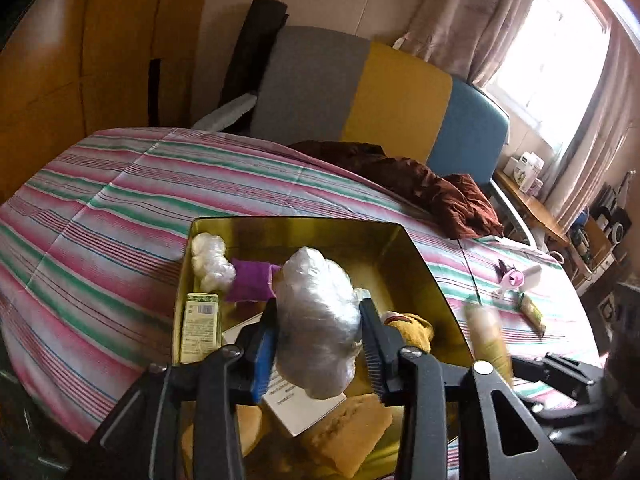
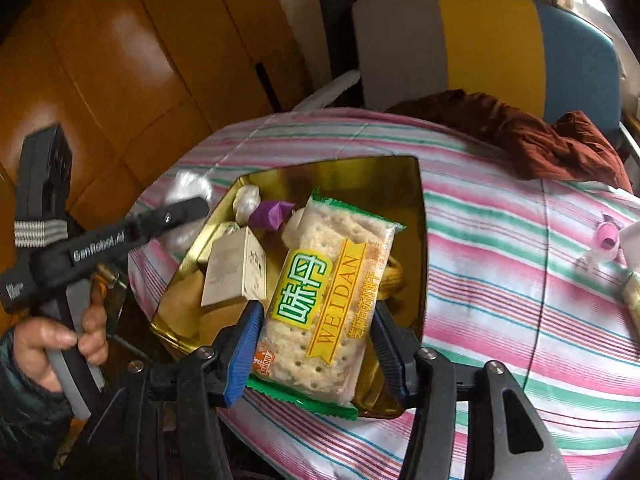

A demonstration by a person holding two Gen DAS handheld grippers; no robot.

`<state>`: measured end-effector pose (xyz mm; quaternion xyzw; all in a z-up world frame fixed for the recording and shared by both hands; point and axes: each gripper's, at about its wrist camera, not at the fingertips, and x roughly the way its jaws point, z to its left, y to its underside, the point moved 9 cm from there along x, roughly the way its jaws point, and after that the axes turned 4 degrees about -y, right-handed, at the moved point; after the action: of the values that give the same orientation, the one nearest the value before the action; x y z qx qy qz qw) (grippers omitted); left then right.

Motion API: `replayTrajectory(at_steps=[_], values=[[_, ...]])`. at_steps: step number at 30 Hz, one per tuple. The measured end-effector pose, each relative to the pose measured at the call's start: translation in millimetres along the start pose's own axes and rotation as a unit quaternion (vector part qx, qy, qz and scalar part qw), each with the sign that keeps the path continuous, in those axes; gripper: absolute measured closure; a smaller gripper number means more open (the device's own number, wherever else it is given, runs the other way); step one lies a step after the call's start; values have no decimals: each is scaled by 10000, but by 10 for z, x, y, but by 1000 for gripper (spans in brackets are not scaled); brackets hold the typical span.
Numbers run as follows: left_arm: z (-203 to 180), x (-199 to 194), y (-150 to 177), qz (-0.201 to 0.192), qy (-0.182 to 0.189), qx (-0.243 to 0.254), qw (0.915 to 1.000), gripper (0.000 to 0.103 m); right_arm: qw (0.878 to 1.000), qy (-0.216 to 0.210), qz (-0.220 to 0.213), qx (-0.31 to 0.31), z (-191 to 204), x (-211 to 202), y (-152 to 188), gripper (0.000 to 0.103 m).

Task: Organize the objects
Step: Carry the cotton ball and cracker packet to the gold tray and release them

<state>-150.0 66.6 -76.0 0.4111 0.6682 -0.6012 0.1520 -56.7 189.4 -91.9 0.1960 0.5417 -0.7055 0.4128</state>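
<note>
left wrist view: the left gripper [image 1: 320, 334] has a lumpy bundle wrapped in clear plastic [image 1: 318, 320] sitting between its fingers. the blue pad on one side and the black ribbed pad on the other both look right up against the wrap, though i can't tell for sure how hard they press, so call it a loose hold. the bundle hangs over the open gold tin [image 1: 416, 256]. just under the jaws inside the tin there's a white booklet [image 1: 304, 408], a tan sponge-like block [image 1: 348, 436] and something yellow cloth-ish [image 1: 412, 328]. further ahead of the jaws sit a purple pouch [image 1: 250, 282], a smaller white plastic-wrapped wad [image 1: 210, 260] and a green-and-cream carton [image 1: 200, 326] along the wall of the tin.

right wrist view: the right gripper [image 2: 314, 338] is clamped on a cracker packet [image 2: 320, 300] with green edges and a yellow banner, pads on both long sides, and it hangs over the near end of the same tin [image 2: 418, 240]. off to one side of those jaws you can see a hand [image 2: 52, 344] on the other gripper's handle.

past the tin it's all striped bedspread [image 1: 120, 208], with a pink little gadget [image 1: 514, 280] out to the side and a brown crumpled cloth [image 1: 440, 188] way ahead by the chair back [image 1: 360, 92].
</note>
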Motion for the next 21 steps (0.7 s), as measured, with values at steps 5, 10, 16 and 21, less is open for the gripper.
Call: replayTrajectory(at_steps=[5,10,16,21], values=[[-14,5,23,-37,29,-89,9999,41,9998,6,183,48,-53,127,84,43],[98,-32,63,-88,-219,-117,9997,41,9996,-50,274,62,-38,136,143,43],[96,-111,122,-202,-413,-2,9989,35,9997,55,221,52,-21,121,138,43],[12,-196,145,-330,-511,160,9980,31,9995,299,72,1,-23,55,97,38]])
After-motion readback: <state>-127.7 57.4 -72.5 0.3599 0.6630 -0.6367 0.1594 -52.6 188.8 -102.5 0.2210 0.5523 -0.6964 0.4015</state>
